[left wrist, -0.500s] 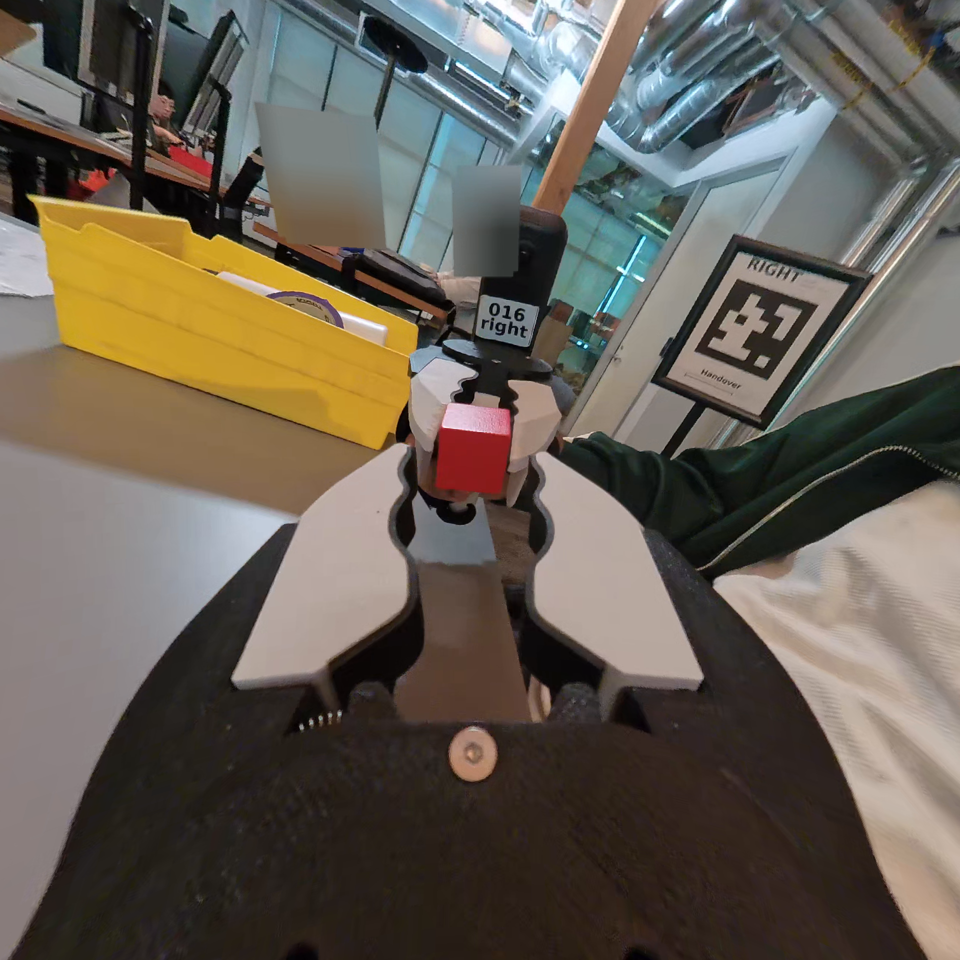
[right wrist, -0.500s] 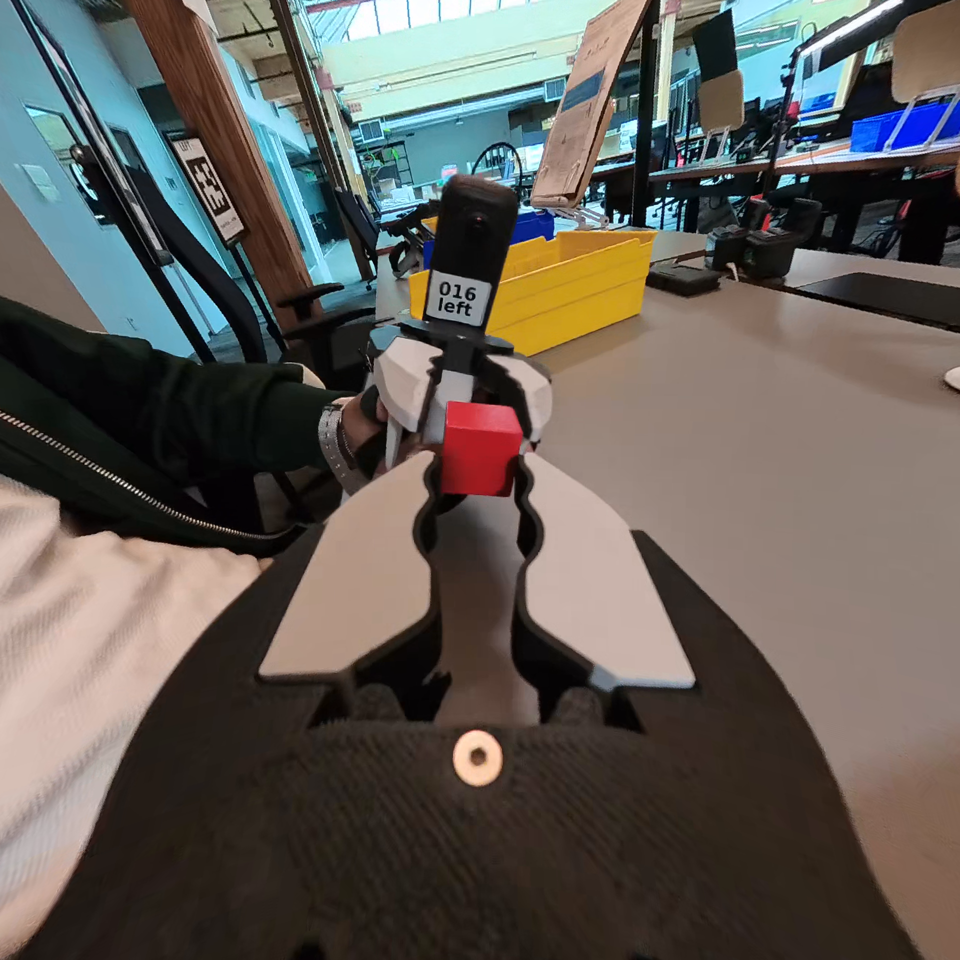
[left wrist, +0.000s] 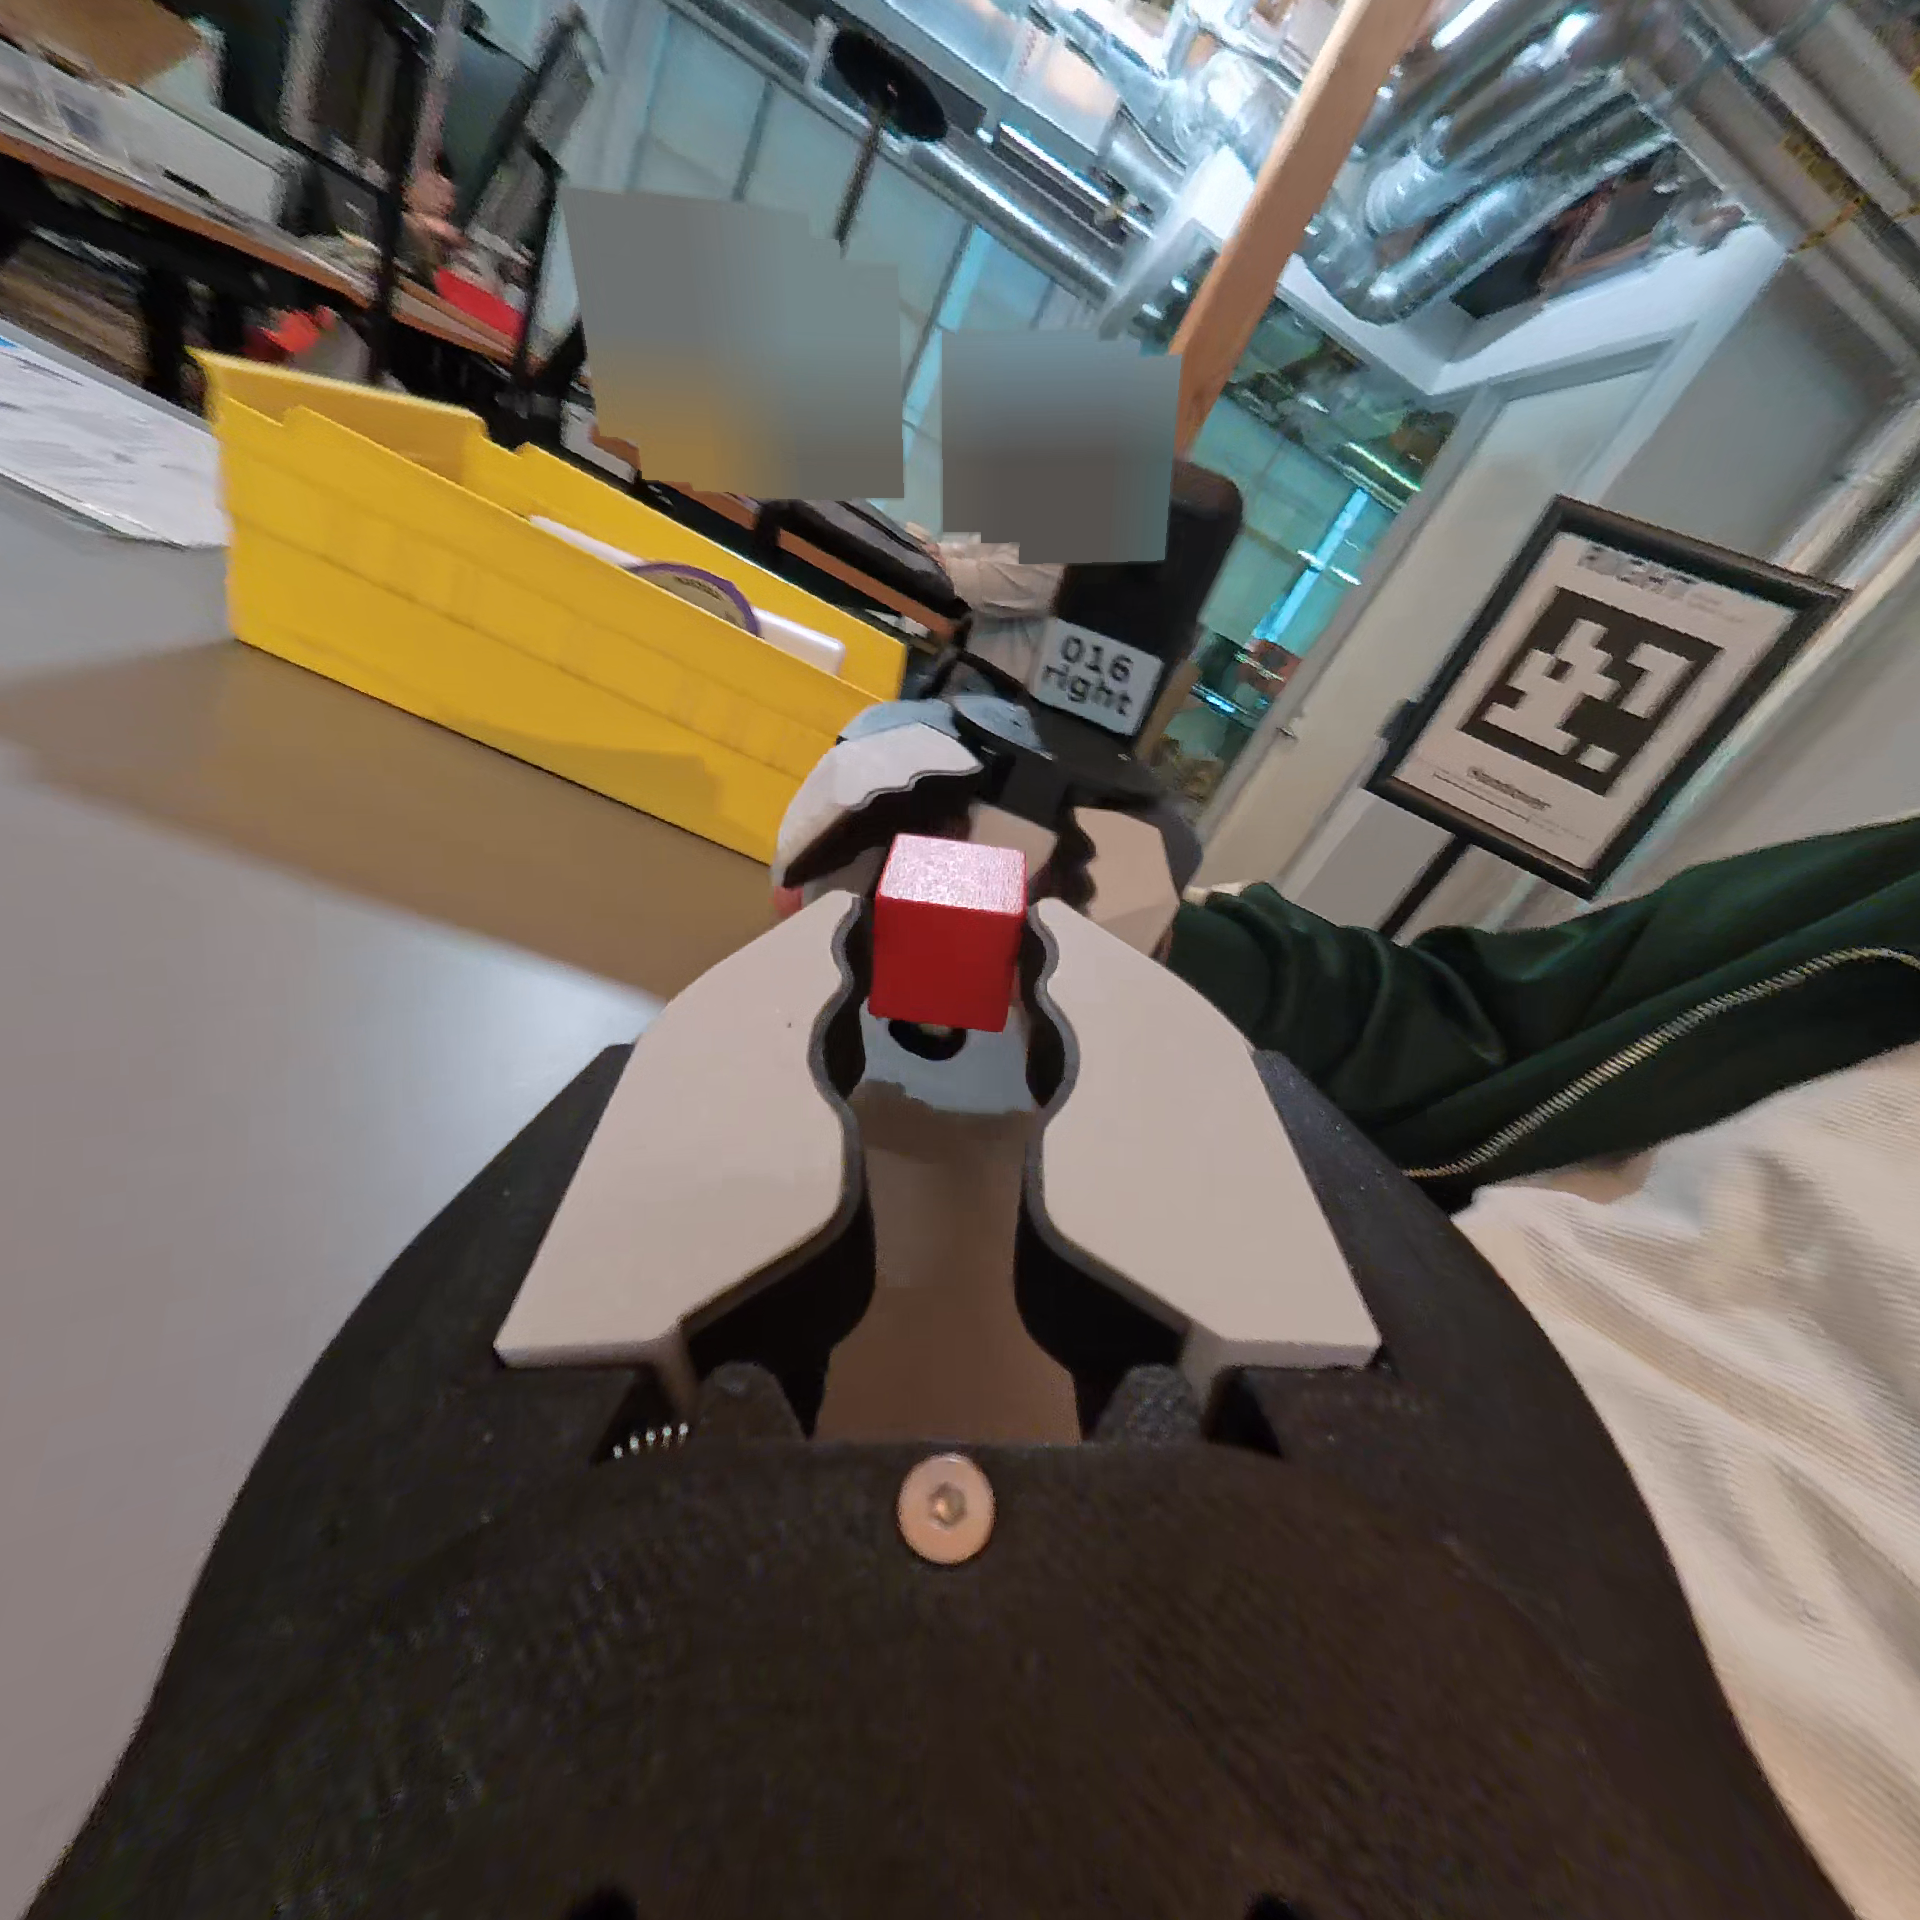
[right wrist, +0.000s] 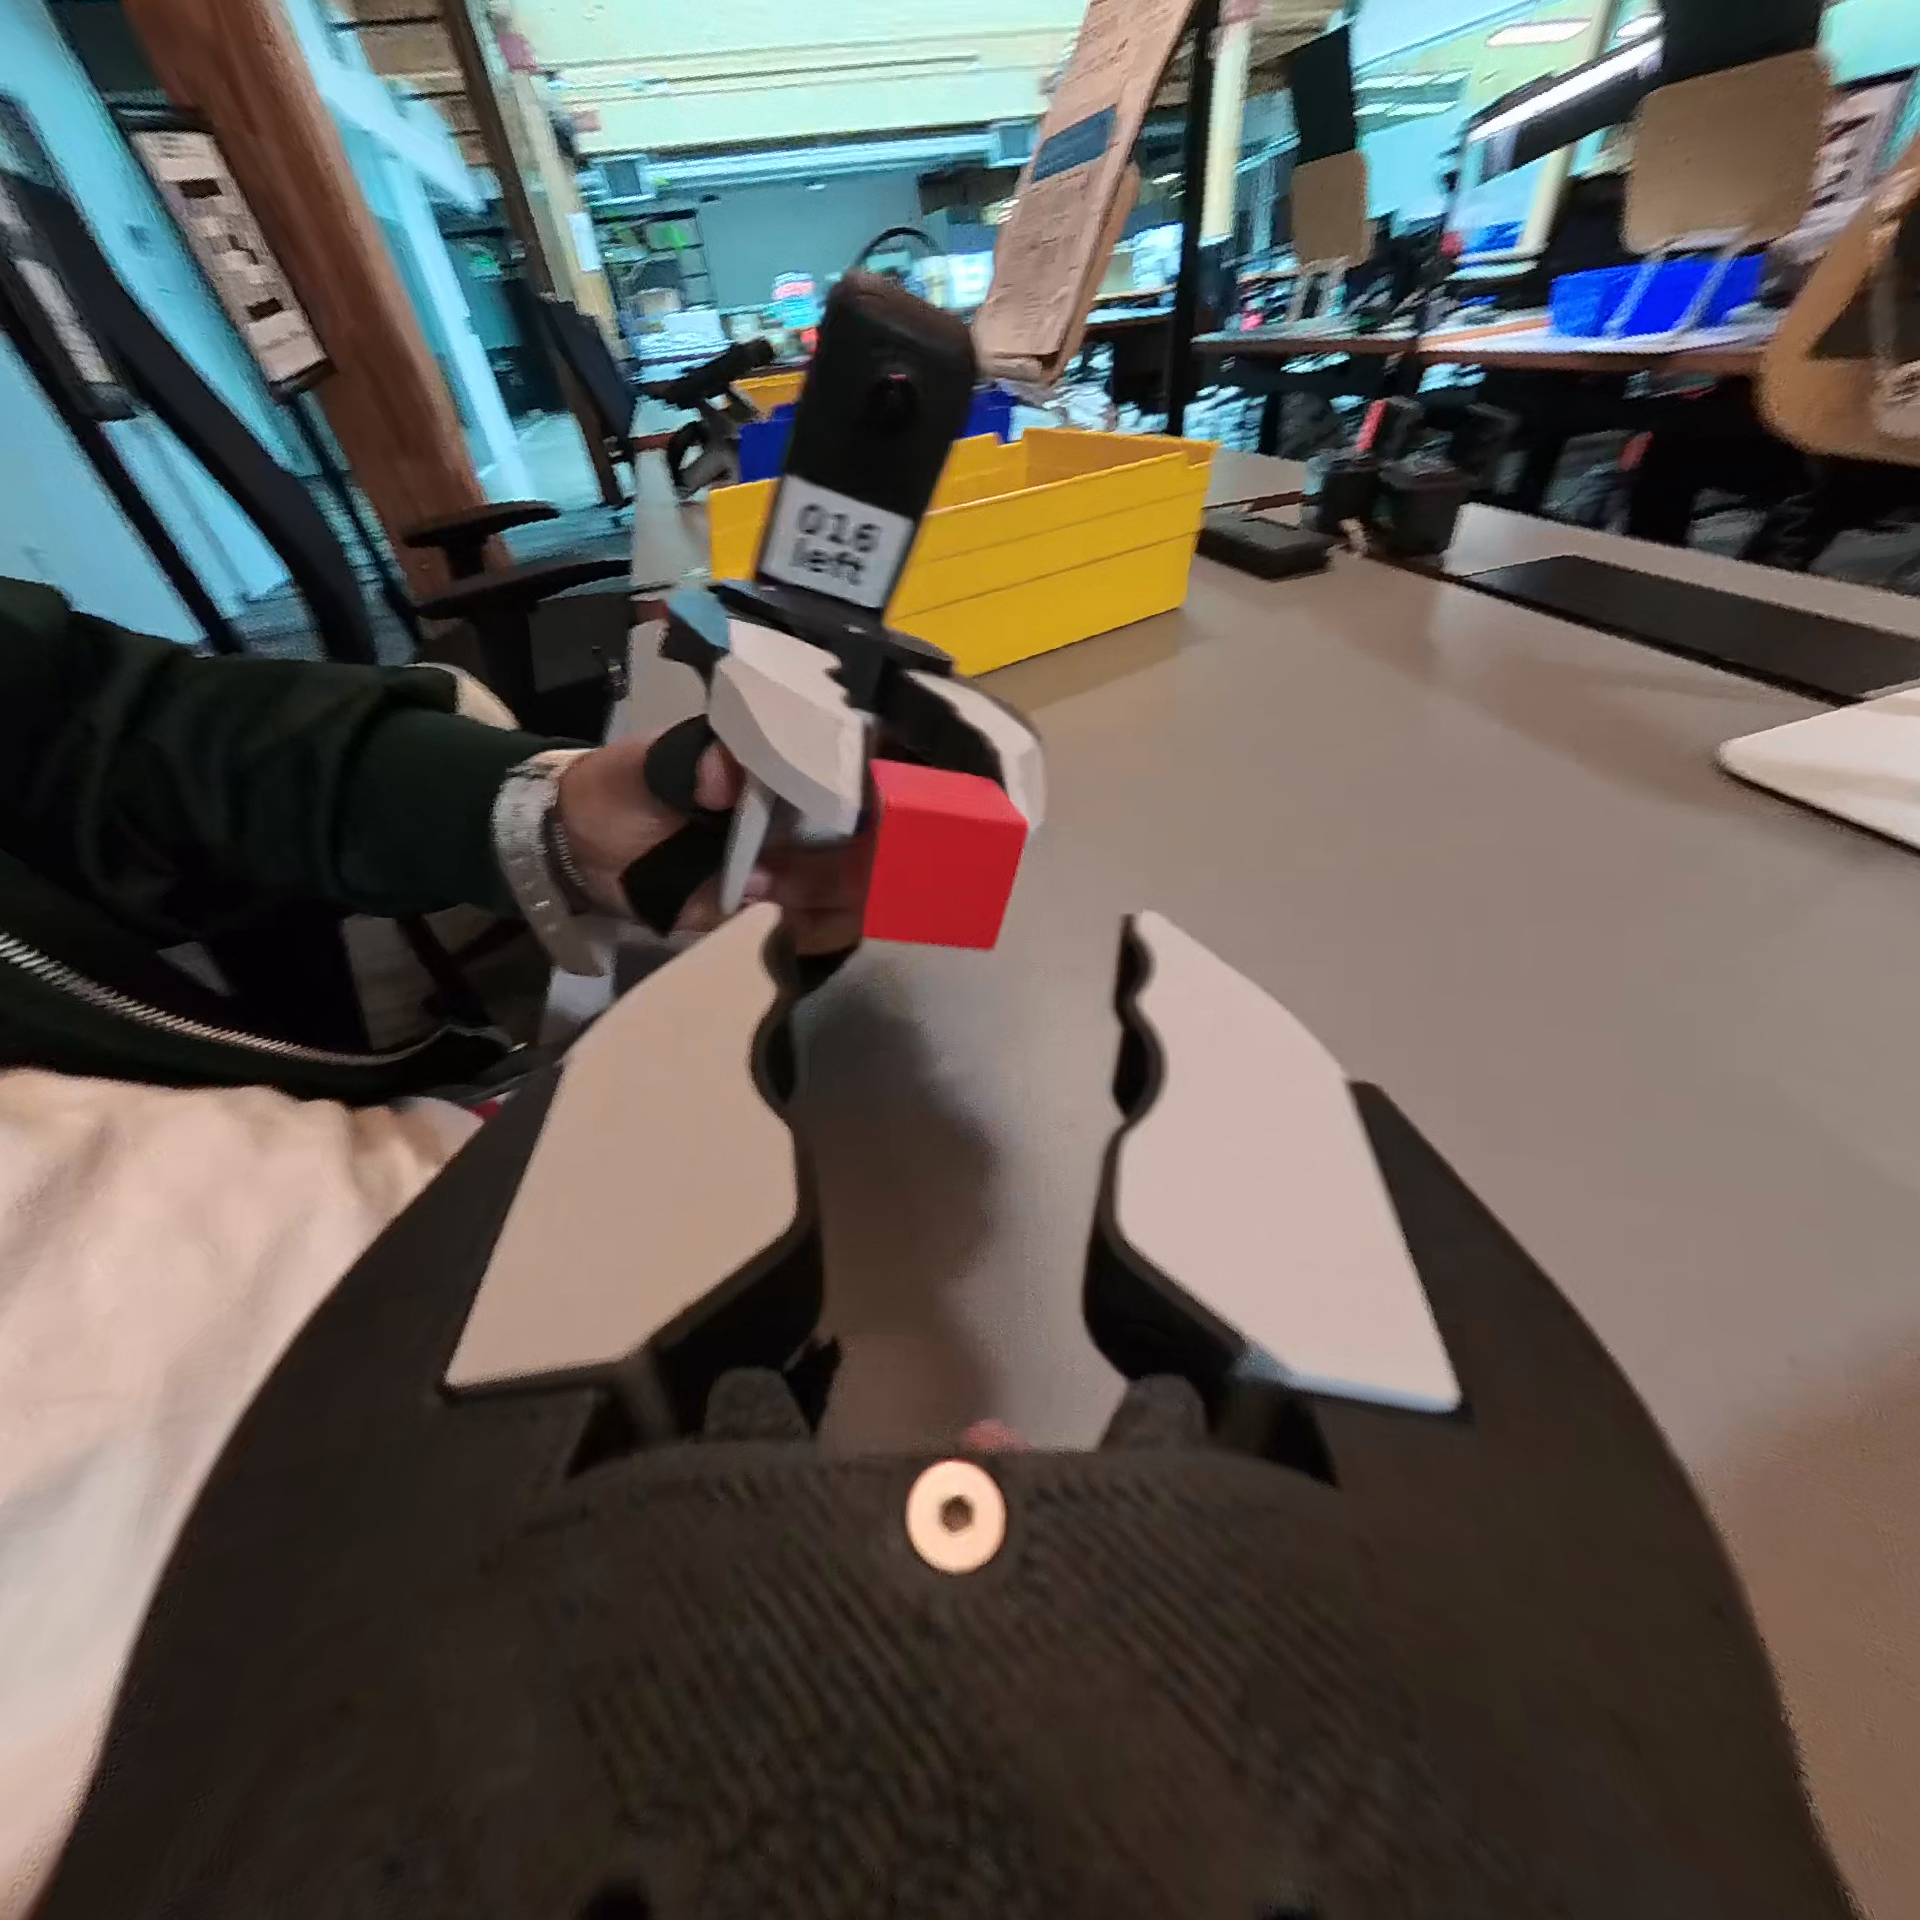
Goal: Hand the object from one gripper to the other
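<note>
Red cube [left wrist: 948, 940] sits clamped between the fingers of the left gripper [left wrist: 940, 925], at the tips, held in the air above the grey table [left wrist: 260, 987]. In the right wrist view the same cube [right wrist: 940, 868] sticks out of the left gripper at about 12 o'clock from the right gripper [right wrist: 951, 935], just past its tips.

Right gripper fingers are spread wide, nothing between them, no contact with the cube as far as I can tell. In the left wrist view the right gripper [left wrist: 977, 842] shows just behind the cube at 12 o'clock, fingers apart.

Judgement: handover looks essentially done, the cube is carried by one gripper only and the other is free of it. What's left, if anything: separate the two grippers fully.

Yellow bin [left wrist: 499, 613] is at 10 o'clock on the table, well apart. Green sleeve [left wrist: 1558, 997] at 3 o'clock.
</note>
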